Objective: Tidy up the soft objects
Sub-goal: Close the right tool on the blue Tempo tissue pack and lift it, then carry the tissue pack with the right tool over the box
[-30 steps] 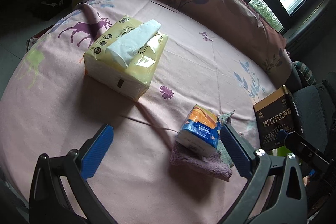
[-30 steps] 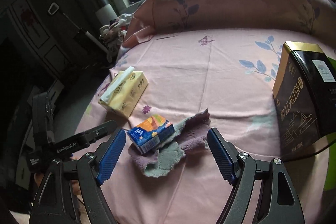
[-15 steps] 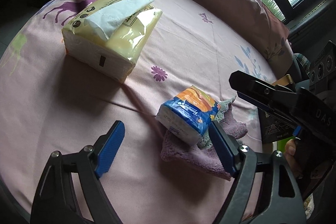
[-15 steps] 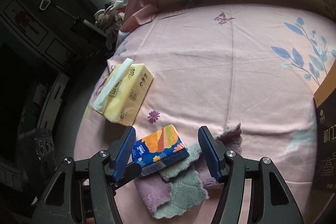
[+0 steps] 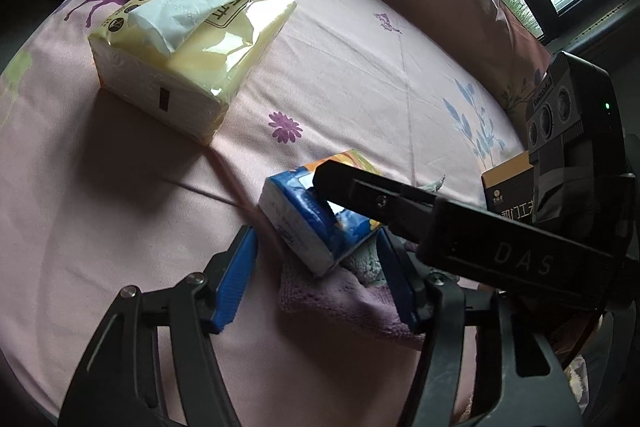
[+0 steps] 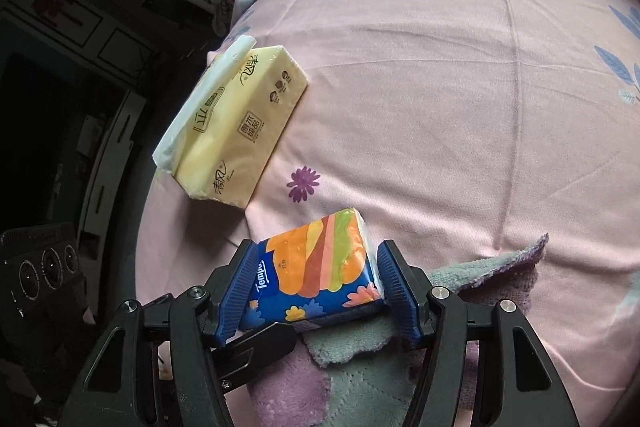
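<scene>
Moved in from the bed's right edge since 1 second ago: right tool [image 6: 316,291], now straddling the small tissue pack [image 6: 320,275], blue pads against both its sides, jaws closing. Left tool [image 5: 320,279] lower and closer, jaws closing, apart, straddling pack corner and purple cloth [image 5: 344,299] beneath, pressing neither. Yellow tissue pack [image 5: 192,51] near the bed's [image 5: 100,207] left edge, well apart.

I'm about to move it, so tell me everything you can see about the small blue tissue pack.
The small blue tissue pack is a soft plastic-wrapped brick, blue with orange, green and pink stripes, flowers and white lettering. It lies tilted on a purple-green cloth on the pink bedsheet. The right gripper is closing, its blue pads at both ends.
</scene>
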`<state>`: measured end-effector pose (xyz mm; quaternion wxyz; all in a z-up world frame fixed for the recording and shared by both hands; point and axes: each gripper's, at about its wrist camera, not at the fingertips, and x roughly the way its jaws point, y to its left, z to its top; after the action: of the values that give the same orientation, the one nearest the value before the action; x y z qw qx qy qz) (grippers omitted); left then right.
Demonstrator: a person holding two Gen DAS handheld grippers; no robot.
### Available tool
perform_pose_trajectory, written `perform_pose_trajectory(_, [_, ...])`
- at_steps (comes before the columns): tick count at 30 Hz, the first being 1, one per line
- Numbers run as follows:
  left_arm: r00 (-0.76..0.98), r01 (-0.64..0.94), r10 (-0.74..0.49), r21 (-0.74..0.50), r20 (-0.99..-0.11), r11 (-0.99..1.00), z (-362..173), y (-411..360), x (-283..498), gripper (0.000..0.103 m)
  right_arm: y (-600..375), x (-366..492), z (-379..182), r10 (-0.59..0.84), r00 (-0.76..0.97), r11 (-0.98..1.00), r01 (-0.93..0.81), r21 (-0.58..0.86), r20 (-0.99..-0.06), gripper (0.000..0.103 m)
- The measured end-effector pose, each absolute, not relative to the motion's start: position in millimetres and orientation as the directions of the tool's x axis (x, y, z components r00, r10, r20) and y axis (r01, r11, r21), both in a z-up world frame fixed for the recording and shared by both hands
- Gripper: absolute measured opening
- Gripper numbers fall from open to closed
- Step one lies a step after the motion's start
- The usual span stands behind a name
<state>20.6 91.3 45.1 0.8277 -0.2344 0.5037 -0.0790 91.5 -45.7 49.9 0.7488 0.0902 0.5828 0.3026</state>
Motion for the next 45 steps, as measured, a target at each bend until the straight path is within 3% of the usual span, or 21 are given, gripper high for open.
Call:
perform_pose_trajectory(2, [0.491, -0.11, -0.34, -0.444, -0.802, 0.889, 48.2, 89.5, 16.3, 0.059, -46.4, 84.5, 58.1, 0.578, 0.148, 0.787, -0.361, 0.501, -0.802, 0.047])
perform_pose_trajectory(15, [0.597, 0.057, -0.384, -0.44, -0.705, 0.896, 94.5, 59.8, -17.4, 0.059, -73.2, 28.3, 122.2, 0.553, 0.352, 0.818, -0.403, 0.411, -0.755, 0.047])
perform_pose_trajectory(28, [0.724, 0.28, -0.41, -0.306, -0.555, 0.91, 173.1, -12.5, -65.8, 0.059, -148.6, -30.7, 205.3, 0.55, 0.595, 0.835, -0.404, 0.373, -0.586, 0.047])
perform_pose_trajectory(38, [0.719, 0.483, -0.518, -0.203, -0.464, 0.852, 214.2, -108.2, -80.3, 0.059, -252.9, -65.3, 242.8, 0.449, 0.773, 0.878, -0.289, 0.381, -0.448, 0.047])
perform_pose_trajectory(45, [0.633, 0.602, -0.618, -0.205, -0.466, 0.771, 216.8, -172.8, -73.8, 0.059, -313.0, -80.5, 246.8, 0.328, 0.859, 0.904, -0.165, 0.393, -0.394, 0.047])
